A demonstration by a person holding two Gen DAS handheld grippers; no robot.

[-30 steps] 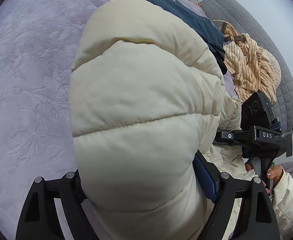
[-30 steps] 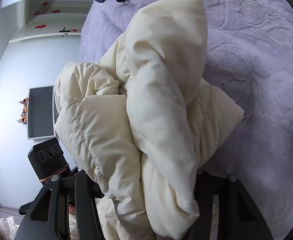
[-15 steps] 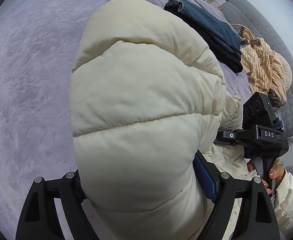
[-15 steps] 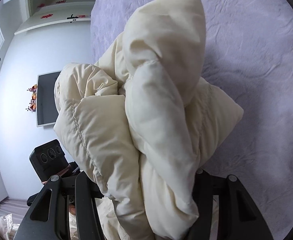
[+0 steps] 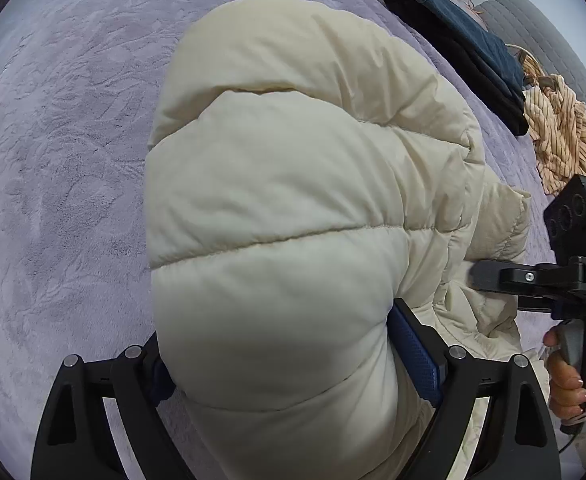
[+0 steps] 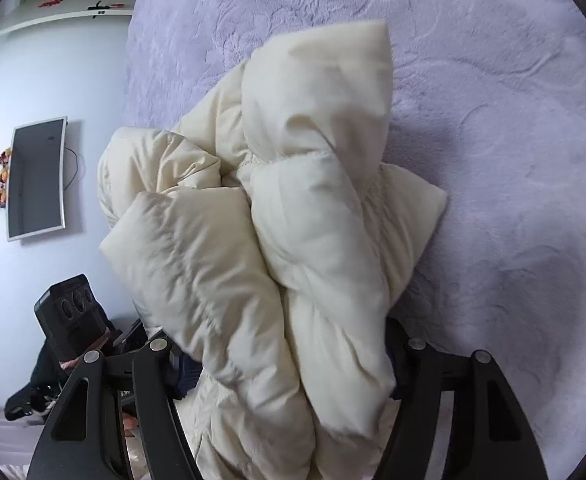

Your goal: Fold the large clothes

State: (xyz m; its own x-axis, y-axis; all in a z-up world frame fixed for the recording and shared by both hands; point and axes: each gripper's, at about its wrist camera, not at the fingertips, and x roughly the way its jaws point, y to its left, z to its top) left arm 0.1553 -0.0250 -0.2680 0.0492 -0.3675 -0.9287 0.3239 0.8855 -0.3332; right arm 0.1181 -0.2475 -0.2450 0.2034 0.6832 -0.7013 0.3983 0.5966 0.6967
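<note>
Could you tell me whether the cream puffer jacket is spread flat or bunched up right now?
Bunched up: the jacket bulges in thick folds between both tongs above the purple bedspread.

Bare lilac bedspread [image 5: 73,160] lies open leftward — folded jeans [image 5: 465,36] and striped garment [image 5: 561,140] crowd the right.

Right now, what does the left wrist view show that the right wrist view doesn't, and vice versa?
Left wrist only: folded jeans, a striped tan garment, a grey quilted cushion and a hand gripping the other handle. Right wrist only: a wall-mounted screen and a white shelf. Both: the cream puffer jacket between each hand-held gripper's fingers, over the lilac bedspread.
</note>
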